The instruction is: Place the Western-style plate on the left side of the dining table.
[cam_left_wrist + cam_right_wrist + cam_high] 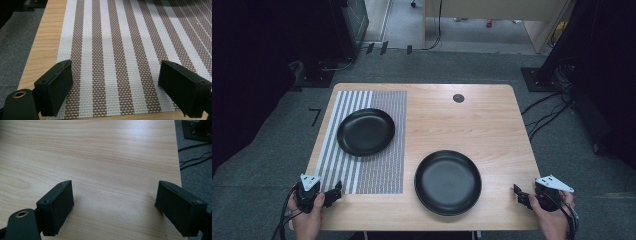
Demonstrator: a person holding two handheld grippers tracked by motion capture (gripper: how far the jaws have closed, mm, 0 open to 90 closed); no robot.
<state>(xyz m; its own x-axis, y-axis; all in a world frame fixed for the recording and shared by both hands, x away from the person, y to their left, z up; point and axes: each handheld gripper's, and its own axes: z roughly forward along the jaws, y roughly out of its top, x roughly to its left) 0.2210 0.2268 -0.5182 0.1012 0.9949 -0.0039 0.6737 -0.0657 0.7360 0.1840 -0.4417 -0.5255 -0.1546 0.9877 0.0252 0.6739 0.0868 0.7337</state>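
Nearest to us, at the front edge of the wooden table [492, 125], we hold a gripper in each hand. Our left gripper [335, 194] sits at the front left corner, just at the near end of the striped placemat [382, 150]. In the left gripper view its two black jaws stand wide apart with nothing between them, the brown-and-white weave of the placemat lying beneath and ahead. Our right gripper [517, 192] rests at the front right corner, its jaws pointing inward across the table; in the right gripper view they too stand spread wide and empty, over bare wood, with the table's right edge and the grey carpet [195, 165] beyond.

Between our hands and a little farther in, a black plate [448, 182] lies on the bare wood, just right of the placemat and well apart from both grippers. Farther still, a second black plate [365, 131] sits on the placemat, its left rim over the white stripes.

Near the far edge we see a small dark round cap [458, 98] set in the tabletop.
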